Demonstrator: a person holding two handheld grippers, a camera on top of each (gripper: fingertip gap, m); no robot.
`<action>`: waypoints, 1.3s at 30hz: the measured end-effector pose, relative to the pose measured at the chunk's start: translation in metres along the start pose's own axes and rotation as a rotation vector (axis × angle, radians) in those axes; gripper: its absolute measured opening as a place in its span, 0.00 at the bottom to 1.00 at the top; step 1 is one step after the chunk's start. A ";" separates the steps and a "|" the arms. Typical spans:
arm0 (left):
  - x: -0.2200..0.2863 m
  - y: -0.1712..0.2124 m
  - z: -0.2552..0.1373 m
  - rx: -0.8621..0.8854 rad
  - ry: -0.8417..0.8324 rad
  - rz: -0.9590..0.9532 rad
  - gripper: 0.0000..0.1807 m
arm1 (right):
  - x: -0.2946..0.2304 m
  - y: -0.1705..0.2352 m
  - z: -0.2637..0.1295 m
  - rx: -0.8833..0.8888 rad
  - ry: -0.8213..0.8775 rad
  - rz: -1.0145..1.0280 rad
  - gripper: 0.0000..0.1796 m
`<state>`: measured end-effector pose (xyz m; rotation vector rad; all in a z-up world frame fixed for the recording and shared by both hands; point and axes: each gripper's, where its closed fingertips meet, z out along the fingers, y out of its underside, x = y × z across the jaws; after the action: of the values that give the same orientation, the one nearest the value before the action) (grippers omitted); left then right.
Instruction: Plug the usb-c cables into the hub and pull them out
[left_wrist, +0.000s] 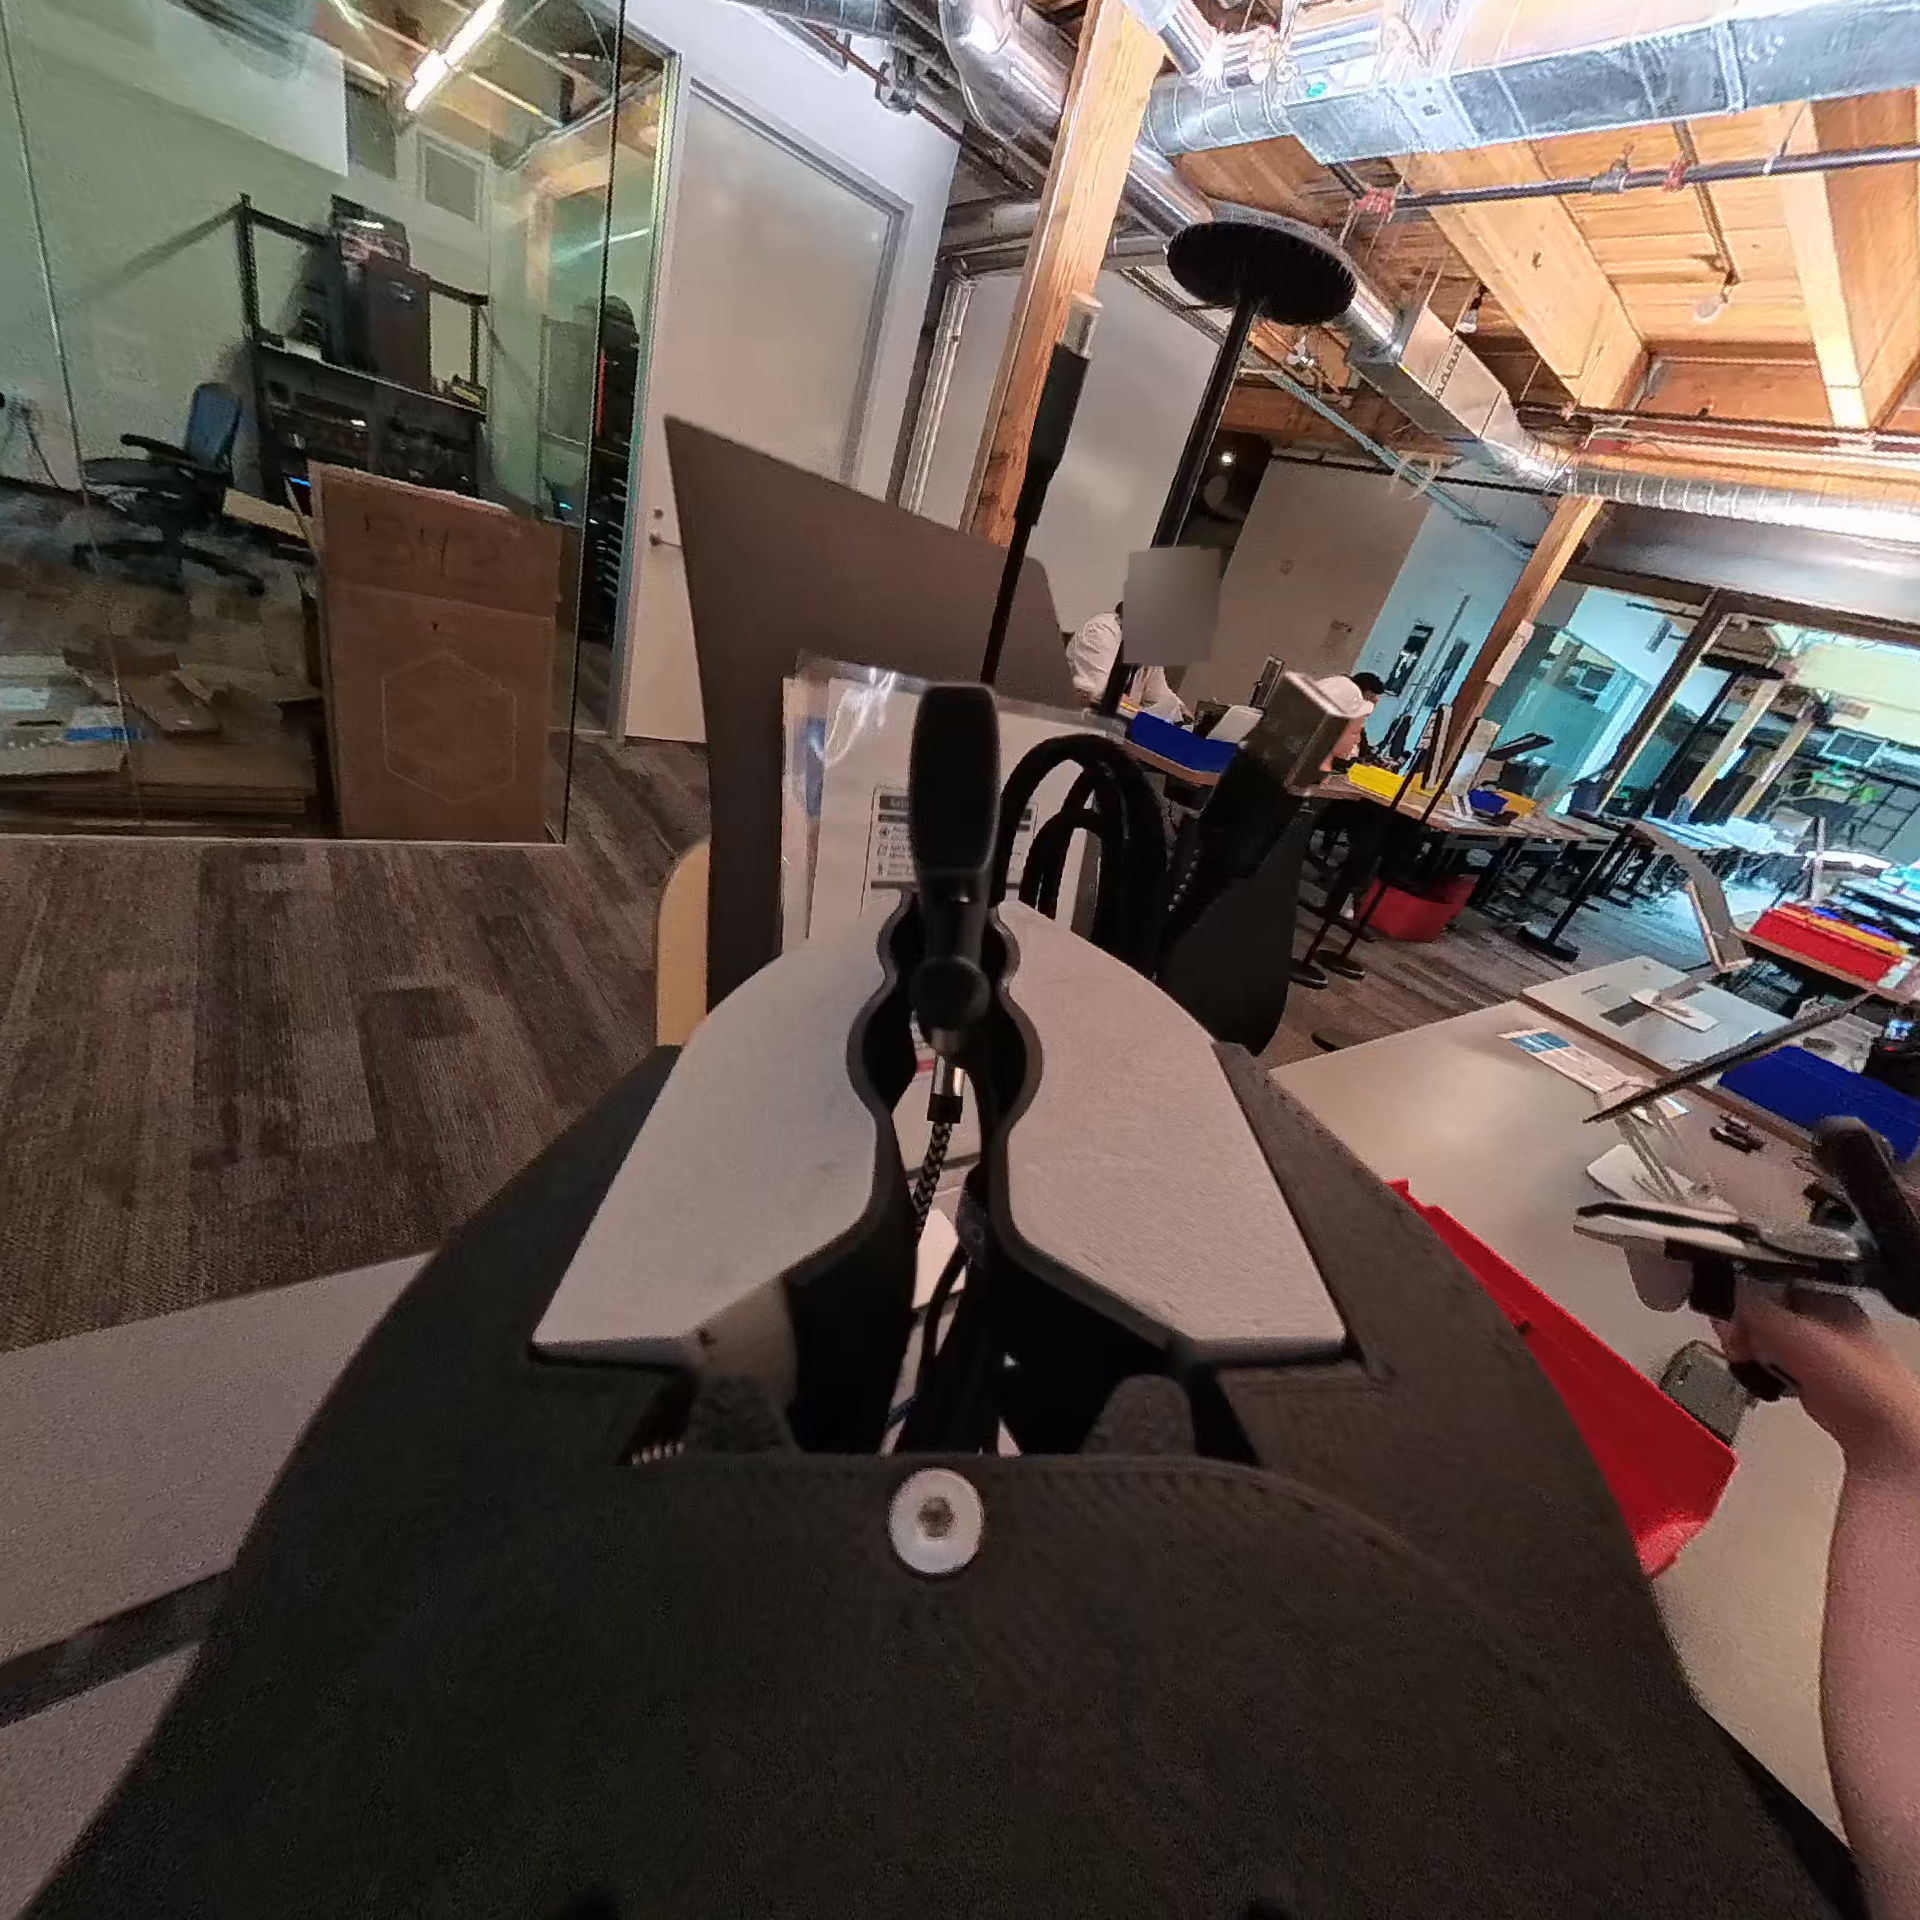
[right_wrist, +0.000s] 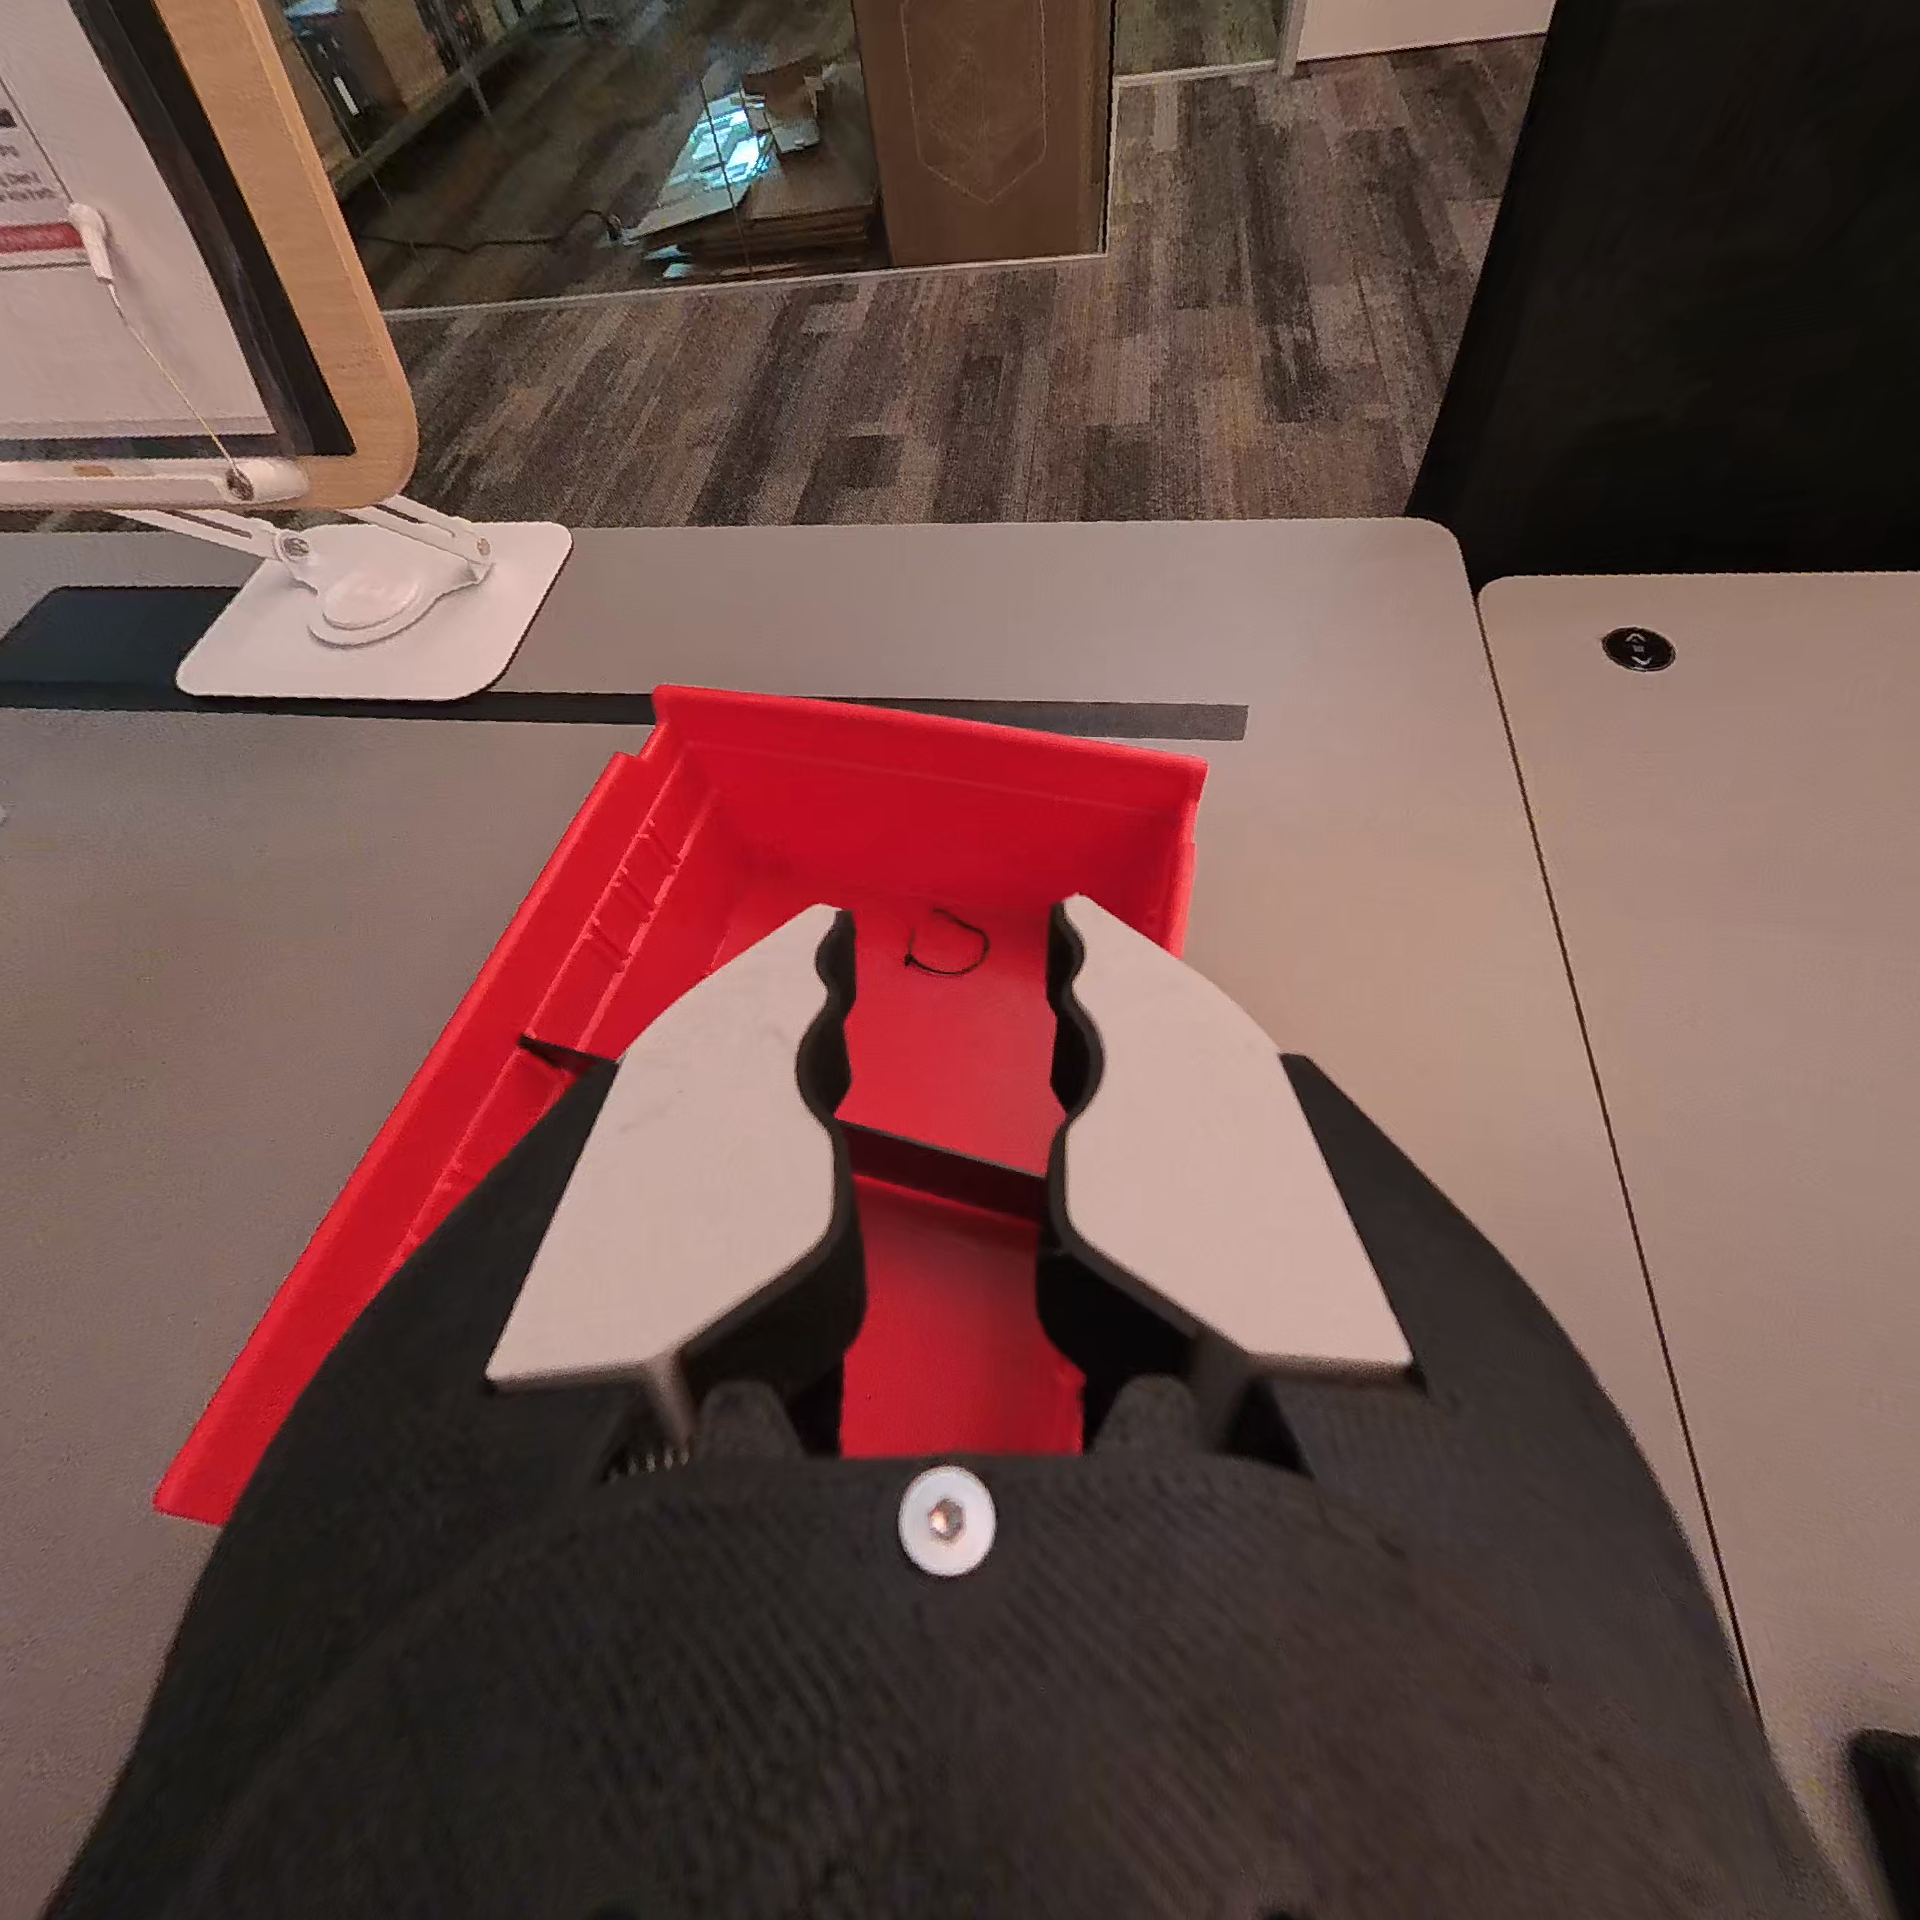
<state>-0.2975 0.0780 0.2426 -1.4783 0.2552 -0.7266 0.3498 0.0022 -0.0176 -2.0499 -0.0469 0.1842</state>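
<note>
Open-plan office workshop, desks (right_wrist: 935, 613), exposed ducts (left_wrist: 1558, 114), parts bins (left_wrist: 1829, 940)

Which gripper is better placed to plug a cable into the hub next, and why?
Left, probably. The left gripper is shut on a black cable plug, while the right gripper hangs open and empty over the red bin. The hub itself is not clearly identifiable.

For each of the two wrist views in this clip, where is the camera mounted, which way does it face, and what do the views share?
Left wrist view: sits behind the left gripper, tilted up and outward across the office; its fingers are clamped on a black cable plug; the other gripper and the person's hand show at right.
Right wrist view: sits behind the right gripper, angled down at the red bin on the grey table; jaws apart, empty.
Shared: the red bin, the grey table and the white stand.
</note>
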 end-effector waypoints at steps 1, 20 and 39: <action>0.004 -0.006 0.003 0.000 -0.002 0.010 0.05 | 0.000 0.000 0.000 -0.002 -0.003 -0.002 0.20; 0.047 -0.082 0.033 -0.006 -0.041 0.087 0.05 | -0.018 -0.008 0.007 -0.009 -0.028 -0.056 0.20; 0.100 -0.123 0.039 -0.016 -0.037 0.179 0.05 | -0.195 -0.053 0.033 0.150 -0.368 -0.359 0.22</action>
<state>-0.2333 0.0597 0.3918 -1.4619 0.3609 -0.5546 0.1545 0.0343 0.0358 -1.8009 -0.6055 0.3264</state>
